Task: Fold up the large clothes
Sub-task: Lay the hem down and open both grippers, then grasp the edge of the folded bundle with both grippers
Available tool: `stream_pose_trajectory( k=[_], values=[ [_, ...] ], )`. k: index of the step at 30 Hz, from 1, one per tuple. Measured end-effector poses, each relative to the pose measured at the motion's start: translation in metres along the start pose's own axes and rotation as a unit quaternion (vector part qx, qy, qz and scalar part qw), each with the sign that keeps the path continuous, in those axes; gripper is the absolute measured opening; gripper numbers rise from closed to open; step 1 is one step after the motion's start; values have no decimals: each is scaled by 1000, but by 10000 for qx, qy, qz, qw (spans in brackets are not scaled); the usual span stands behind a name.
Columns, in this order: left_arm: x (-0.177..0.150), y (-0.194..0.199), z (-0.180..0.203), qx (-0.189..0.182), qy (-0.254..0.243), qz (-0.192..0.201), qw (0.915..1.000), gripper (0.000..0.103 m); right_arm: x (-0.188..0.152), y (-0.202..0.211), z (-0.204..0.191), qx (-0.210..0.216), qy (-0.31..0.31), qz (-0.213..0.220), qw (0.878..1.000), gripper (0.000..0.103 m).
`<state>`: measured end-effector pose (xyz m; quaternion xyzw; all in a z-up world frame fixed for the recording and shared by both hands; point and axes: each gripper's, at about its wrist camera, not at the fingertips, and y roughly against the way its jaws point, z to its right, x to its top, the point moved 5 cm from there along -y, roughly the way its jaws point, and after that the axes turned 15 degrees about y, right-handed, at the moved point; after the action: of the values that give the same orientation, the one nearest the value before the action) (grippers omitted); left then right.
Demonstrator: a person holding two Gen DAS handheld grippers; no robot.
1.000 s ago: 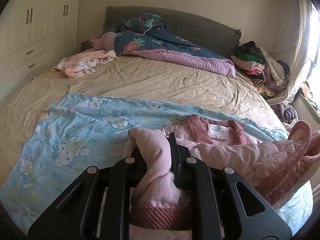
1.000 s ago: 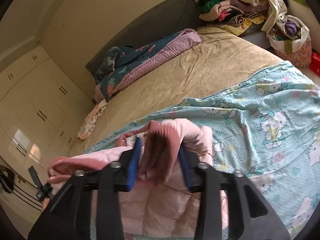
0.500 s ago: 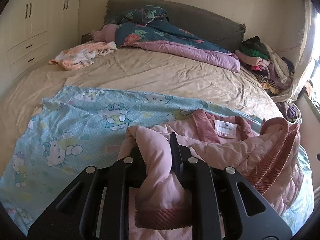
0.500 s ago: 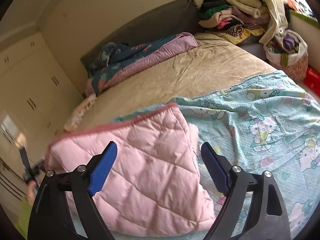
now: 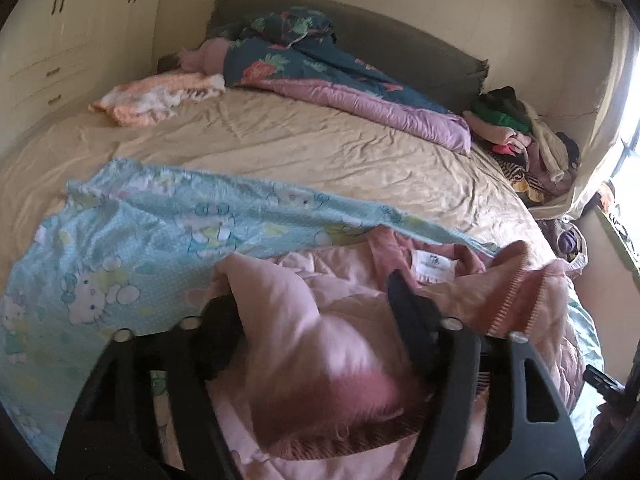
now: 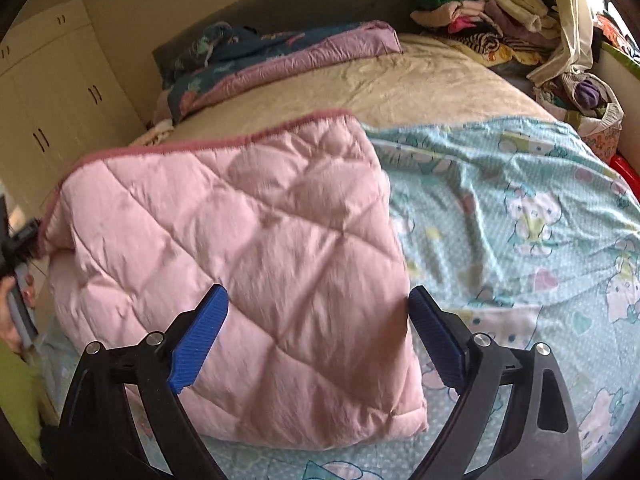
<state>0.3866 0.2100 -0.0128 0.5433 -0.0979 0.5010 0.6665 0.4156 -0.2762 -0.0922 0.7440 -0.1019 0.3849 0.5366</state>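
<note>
A pink quilted jacket (image 6: 240,240) lies folded on a light blue cartoon-cat sheet (image 6: 520,200) at the near end of the bed. In the left wrist view its collar label (image 5: 434,266) faces up, and a sleeve (image 5: 296,340) with a dark pink ribbed cuff lies loose between the fingers of my left gripper (image 5: 316,324). That gripper's jaws are opening and its pads no longer pinch the sleeve. My right gripper (image 6: 318,336) hangs just over the jacket's quilted panel. Its blue pads (image 6: 200,340) stand far apart and are still opening, gripping nothing.
A floral and purple duvet (image 5: 340,84) is bunched by the grey headboard, and a small peach cloth (image 5: 156,100) lies beside it. Heaped clothes (image 6: 480,12) and a bag (image 6: 588,96) sit at the far right. Cream wardrobes (image 6: 48,112) line the left. A hand (image 6: 16,292) shows at the left edge.
My right gripper let go of the pink cuff, opened wide and sank towards the jacket, which now lies folded flat. My left gripper's jaws went from shut on the sleeve to spread apart.
</note>
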Motion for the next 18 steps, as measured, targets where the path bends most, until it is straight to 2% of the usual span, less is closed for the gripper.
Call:
stream_pose_trajectory(
  k=[3, 5, 8, 13, 18],
  values=[
    [-1, 9, 8, -45, -76, 35, 10000, 69, -5, -5, -2, -13, 19, -35, 10000, 93],
    [-1, 19, 11, -156, -69, 75, 9998, 78, -5, -3, -3, -26, 66, 0, 10000, 93],
    [5, 40, 12, -88, -172, 431, 9989, 87, -7, 0, -2, -3, 45, 36, 10000, 94],
    [12, 65, 1, -72, -167, 698, 9974, 89, -8, 10, 2, -139, 55, 125, 9998, 94],
    [8, 73, -22, 75, -88, 705, 9974, 93, -4, 21, 5, -484, 216, 247, 9983, 98]
  ],
)
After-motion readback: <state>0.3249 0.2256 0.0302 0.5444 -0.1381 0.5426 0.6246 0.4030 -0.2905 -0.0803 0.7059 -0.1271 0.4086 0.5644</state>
